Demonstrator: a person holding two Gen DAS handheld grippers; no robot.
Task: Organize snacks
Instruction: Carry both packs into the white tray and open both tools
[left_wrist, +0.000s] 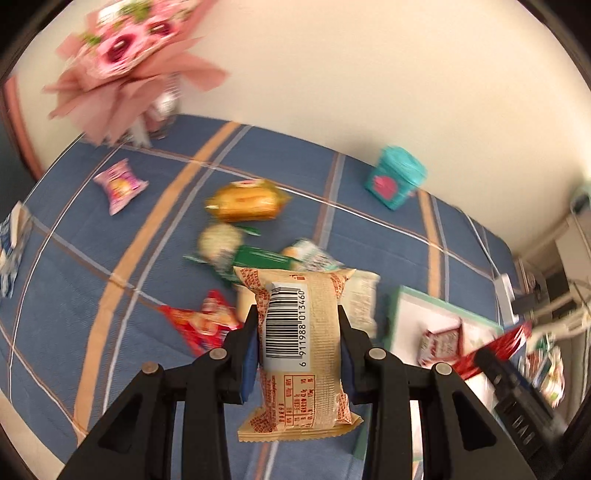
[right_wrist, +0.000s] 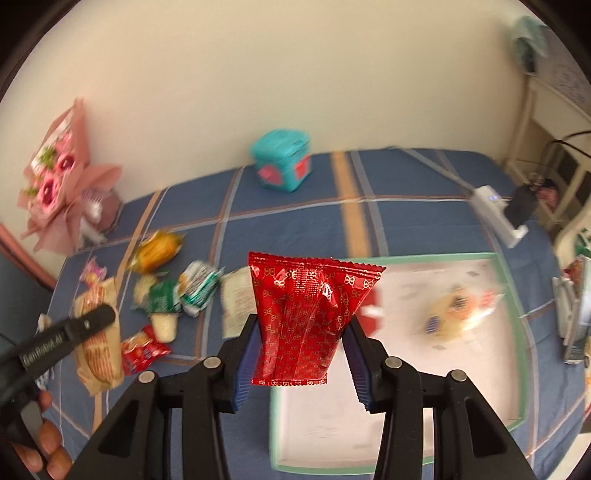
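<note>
Loose snack packets (right_wrist: 162, 291) lie left of the tray (right_wrist: 517, 295) on the bedspread (right_wrist: 413, 221); box (right_wrist: 281, 160) far, against the wall.

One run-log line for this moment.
left gripper: shut on tan snack pack | right gripper: shut on red packet | tray: snacks inside

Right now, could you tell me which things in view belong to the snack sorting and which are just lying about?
Job: tan barcode packet in left gripper; red packet in right gripper; green-rimmed tray; loose snacks.
Lying about: pink bouquet, teal box, white charger.
</note>
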